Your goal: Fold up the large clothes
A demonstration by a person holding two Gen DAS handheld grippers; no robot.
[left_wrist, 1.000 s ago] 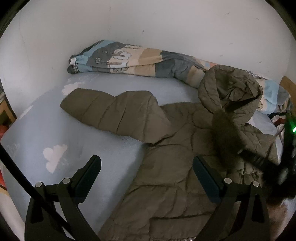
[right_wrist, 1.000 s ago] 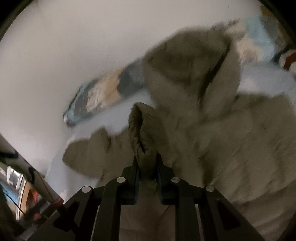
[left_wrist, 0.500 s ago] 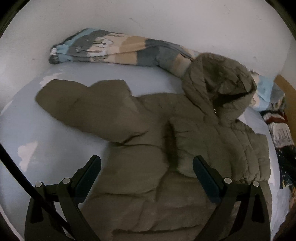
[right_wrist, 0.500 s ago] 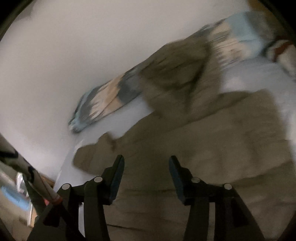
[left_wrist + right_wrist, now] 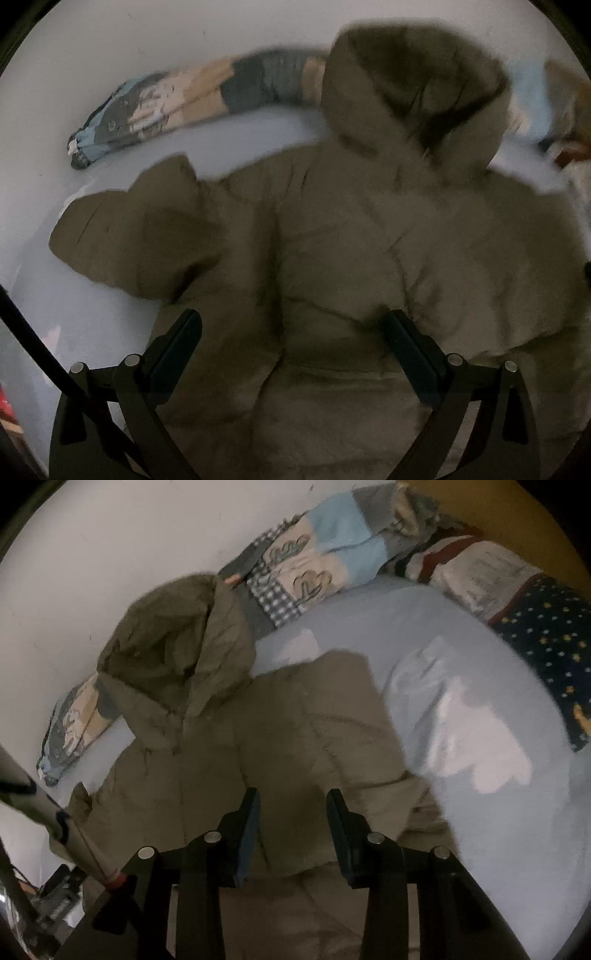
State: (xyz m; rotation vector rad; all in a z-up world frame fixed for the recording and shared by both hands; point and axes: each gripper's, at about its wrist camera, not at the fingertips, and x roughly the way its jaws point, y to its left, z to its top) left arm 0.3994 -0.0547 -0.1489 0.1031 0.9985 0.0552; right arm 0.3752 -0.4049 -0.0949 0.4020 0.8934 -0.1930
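Observation:
An olive-green puffer jacket [image 5: 332, 258] lies spread on a light blue bed sheet [image 5: 92, 317], hood [image 5: 413, 85] toward the wall, its left sleeve [image 5: 133, 240] bunched out to the left. The right side is folded over the body [image 5: 314, 738]. My left gripper [image 5: 291, 332] is open and empty above the jacket's lower middle. My right gripper [image 5: 291, 808] is open and empty above the jacket's folded right part. The hood also shows in the right wrist view [image 5: 173, 642].
A rolled patchwork quilt [image 5: 192, 99] lies along the white wall behind the jacket and shows in the right wrist view [image 5: 325, 561]. A dark blue dotted cloth [image 5: 546, 635] lies at the right. The sheet [image 5: 480, 738] lies bare to the right. Clutter [image 5: 44, 897] stands off the bed's left edge.
My right gripper let go of the sleeve it held folded over the jacket and opened, then drew back to the right. My left gripper moved right over the jacket, staying open.

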